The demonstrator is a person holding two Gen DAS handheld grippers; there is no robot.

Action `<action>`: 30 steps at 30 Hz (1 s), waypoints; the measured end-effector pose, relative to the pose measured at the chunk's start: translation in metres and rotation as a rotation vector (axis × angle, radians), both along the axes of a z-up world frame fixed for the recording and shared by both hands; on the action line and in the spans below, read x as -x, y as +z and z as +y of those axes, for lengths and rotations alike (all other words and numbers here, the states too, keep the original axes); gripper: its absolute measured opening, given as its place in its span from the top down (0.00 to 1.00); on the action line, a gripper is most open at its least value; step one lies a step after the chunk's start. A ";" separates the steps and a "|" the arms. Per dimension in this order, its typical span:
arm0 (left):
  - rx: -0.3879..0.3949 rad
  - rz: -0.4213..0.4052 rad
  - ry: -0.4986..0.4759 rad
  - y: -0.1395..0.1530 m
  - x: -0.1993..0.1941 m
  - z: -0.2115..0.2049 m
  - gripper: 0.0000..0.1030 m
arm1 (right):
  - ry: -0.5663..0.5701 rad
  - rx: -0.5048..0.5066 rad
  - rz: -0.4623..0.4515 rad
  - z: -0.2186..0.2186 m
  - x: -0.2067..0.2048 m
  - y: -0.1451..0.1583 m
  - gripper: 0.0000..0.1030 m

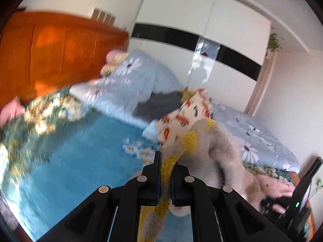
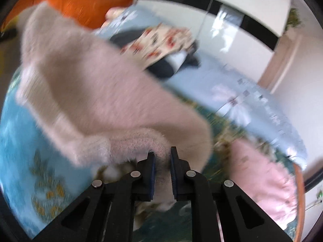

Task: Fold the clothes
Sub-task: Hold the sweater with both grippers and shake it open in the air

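A fuzzy pale pink sweater [image 2: 97,84] with a yellow knit trim [image 1: 167,173] hangs in the air above the bed. My left gripper [image 1: 166,161] is shut on the yellow trim, with the pink body [image 1: 220,147] draping to its right. My right gripper [image 2: 162,157] is shut on a thick pink edge of the same sweater, which spreads up and left across that view. Both views are blurred by motion.
The bed has a blue floral sheet [image 1: 80,151] and a light blue quilt [image 1: 129,84]. A white garment with red prints [image 1: 187,109] and dark clothes [image 2: 165,66] lie behind. A pink cloth [image 2: 262,181] lies at right. The orange headboard [image 1: 50,54] and a white wardrobe [image 1: 201,20] stand beyond.
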State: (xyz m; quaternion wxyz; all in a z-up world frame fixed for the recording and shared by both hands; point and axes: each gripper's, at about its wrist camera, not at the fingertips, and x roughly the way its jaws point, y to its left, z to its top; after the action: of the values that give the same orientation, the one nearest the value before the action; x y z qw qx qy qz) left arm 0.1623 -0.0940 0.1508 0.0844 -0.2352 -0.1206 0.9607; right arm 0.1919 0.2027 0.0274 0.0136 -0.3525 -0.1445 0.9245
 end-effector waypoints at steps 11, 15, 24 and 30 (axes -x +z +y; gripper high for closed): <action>0.080 0.275 -0.029 0.121 -0.051 0.002 0.93 | -0.091 0.073 0.305 0.045 -0.023 0.117 0.88; 0.105 0.366 -0.021 0.157 -0.087 -0.006 0.93 | -0.051 0.119 0.383 0.046 -0.046 0.154 0.88; 0.157 0.376 0.070 0.197 -0.129 -0.054 0.93 | 0.130 0.235 0.471 0.030 -0.091 0.222 0.89; 0.169 0.054 0.138 0.115 -0.047 -0.090 0.93 | 0.150 0.283 0.210 0.014 -0.001 0.163 0.89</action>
State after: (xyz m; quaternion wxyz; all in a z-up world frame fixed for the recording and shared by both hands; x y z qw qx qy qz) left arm 0.2096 -0.1836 0.2657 0.0010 -0.2068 -0.0528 0.9770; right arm 0.1931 0.2169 0.1900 -0.0899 -0.2408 -0.0368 0.9657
